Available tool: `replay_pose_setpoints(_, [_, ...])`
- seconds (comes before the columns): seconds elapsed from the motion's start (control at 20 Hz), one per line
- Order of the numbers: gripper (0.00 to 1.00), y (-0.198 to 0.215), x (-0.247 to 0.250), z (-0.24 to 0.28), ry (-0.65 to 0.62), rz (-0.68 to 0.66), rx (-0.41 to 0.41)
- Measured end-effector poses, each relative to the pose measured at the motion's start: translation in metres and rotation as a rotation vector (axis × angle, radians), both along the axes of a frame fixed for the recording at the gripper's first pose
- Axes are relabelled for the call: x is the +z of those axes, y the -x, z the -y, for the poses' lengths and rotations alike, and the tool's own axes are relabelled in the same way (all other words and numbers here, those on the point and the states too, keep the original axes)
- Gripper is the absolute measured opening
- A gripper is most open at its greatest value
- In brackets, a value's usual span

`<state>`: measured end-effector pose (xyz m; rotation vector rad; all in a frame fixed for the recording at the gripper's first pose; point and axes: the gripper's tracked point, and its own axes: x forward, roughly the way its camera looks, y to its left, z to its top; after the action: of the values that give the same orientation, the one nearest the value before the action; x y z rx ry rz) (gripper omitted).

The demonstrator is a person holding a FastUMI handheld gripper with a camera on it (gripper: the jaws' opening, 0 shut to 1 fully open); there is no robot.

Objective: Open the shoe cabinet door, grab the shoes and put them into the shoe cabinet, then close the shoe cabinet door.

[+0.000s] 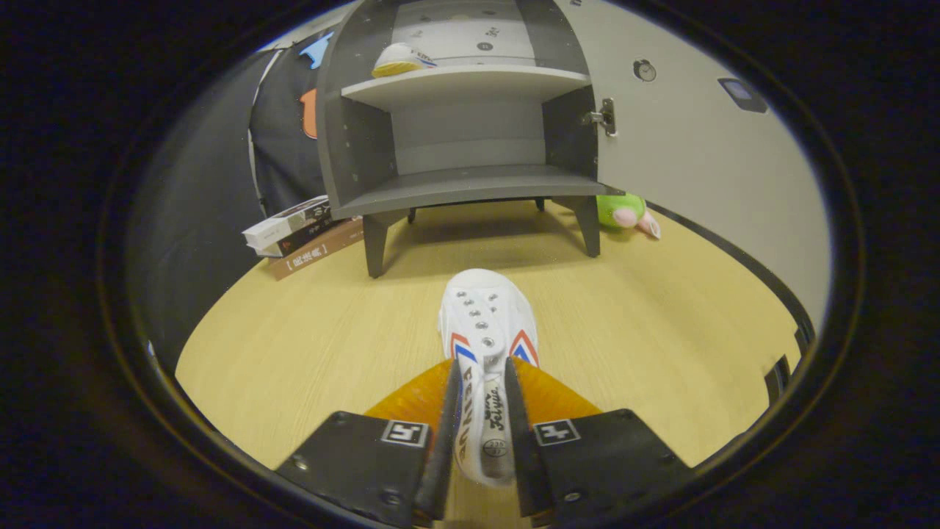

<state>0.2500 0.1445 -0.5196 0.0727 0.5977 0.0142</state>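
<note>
1. The table (pixel 294 345), pale wood grain, carries everything here; the cabinet stands toward its far side.
2. The cabinet (pixel 470 187) is grey, on short legs, with two shelves showing. Its door (pixel 705 162) is swung wide open to the right, a metal hinge (pixel 606 116) at the joint, so the opening step looks done.
3. On the cabinet's upper shelf a shoe with a yellow sole (pixel 400 60) already lies at the left.
4. The white shoe (pixel 486 353) is well short of the cabinet, in line with its open front, toe pointing at the lower shelf.
5. The gripper (pixel 481 411) has both fingers pressed against the white shoe's sides near the heel end, holding it.
6. Left of the cabinet a stack of books (pixel 301 235) lies by its front leg.
7. Right of the cabinet, by the door's foot, lies a green and pink plush toy (pixel 628 211).
8. Risks, as I judge them: the hold is far back, so the toe could droop and catch the lower shelf's front lip; a soft upper could slip from the squeeze; closing the door may snag the toy.
9. Writing: script and block letters run along the white shoe's tongue, too distorted to read surely; the book spines carry characters too small to make out.
</note>
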Motion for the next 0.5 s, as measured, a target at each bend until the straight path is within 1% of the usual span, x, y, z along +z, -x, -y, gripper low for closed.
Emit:
replay_pose_setpoints(0.05, [0.34,0.000,-0.011,-0.007,-0.041,-0.046,0.026])
replay_pose_setpoints(0.1, [0.19,-0.006,-0.014,-0.006,-0.035,-0.055,0.022])
replay_pose_setpoints(0.2, [0.18,-0.017,-0.014,-0.005,-0.035,-0.020,0.036])
replay_pose_setpoints(0.3, [0.12,-0.017,-0.012,-0.008,-0.042,-0.012,0.062])
replay_pose_setpoints(0.4, [0.07,-0.019,-0.011,-0.007,-0.058,0.005,0.065])
replay_pose_setpoints(0.5, [0.05,-0.022,-0.007,-0.007,-0.061,0.031,0.059])
